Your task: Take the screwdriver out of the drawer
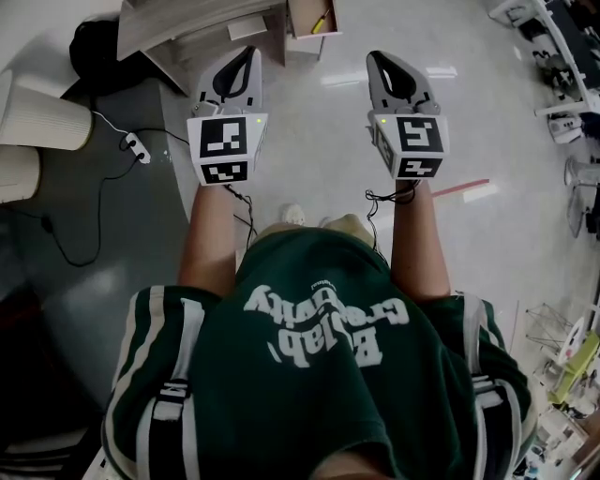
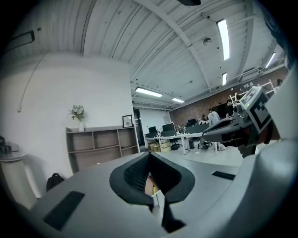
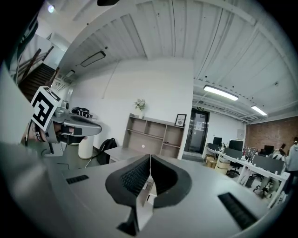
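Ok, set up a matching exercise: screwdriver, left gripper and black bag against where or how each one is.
Things:
1. screwdriver
2. left gripper
3. black bag

Place or state:
A. shut, nothing between its jaws
B. on the floor, upper left of the head view
C. lying in the open drawer

Pairs: 1-C, 2-A, 3-B

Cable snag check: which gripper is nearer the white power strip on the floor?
Left. The left gripper is just right of the power strip in head view; the right gripper is farther right.
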Available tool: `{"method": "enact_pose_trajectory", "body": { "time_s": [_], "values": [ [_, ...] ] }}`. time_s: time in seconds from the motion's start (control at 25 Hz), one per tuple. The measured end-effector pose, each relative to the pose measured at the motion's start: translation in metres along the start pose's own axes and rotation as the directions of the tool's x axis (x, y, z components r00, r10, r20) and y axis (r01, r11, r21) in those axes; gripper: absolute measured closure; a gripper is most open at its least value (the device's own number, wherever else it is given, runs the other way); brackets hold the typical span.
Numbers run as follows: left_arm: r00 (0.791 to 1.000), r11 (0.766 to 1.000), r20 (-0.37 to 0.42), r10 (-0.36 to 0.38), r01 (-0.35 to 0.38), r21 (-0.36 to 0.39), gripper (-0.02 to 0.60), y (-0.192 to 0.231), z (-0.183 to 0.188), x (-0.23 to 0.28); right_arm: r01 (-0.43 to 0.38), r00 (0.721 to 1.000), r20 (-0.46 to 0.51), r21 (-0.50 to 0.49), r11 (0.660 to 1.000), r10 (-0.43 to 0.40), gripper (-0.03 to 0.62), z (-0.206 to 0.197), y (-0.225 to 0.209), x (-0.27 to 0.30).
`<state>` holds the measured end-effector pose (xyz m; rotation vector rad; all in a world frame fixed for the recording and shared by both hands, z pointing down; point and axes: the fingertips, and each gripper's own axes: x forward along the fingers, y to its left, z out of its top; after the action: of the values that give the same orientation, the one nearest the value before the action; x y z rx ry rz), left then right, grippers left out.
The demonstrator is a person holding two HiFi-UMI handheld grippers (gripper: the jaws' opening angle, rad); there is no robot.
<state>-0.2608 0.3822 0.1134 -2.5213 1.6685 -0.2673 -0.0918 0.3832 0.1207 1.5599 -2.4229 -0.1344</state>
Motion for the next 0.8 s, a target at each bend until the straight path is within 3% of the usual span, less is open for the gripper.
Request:
{"method": "enact_pose_trajectory", "body": {
  "time_s": [0.48, 0.8],
  "values": [
    [1.0, 1.0, 0.014, -0.028, 0.028, 0.004, 0.564, 0.005, -0.005, 0.005, 0.031, 1.0, -0.002, -0.021, 0.999, -0.031, 0.559, -0.011, 0.006, 0.005],
    [0.998, 0.999, 0.024, -0.05, 0.05, 0.001, 0.563, -0.003, -0.003, 0.029, 0.056, 0.998, 0.004, -0.014, 0.998, -0.056, 0.559, -0.016, -0.017, 0.012]
  ]
}}
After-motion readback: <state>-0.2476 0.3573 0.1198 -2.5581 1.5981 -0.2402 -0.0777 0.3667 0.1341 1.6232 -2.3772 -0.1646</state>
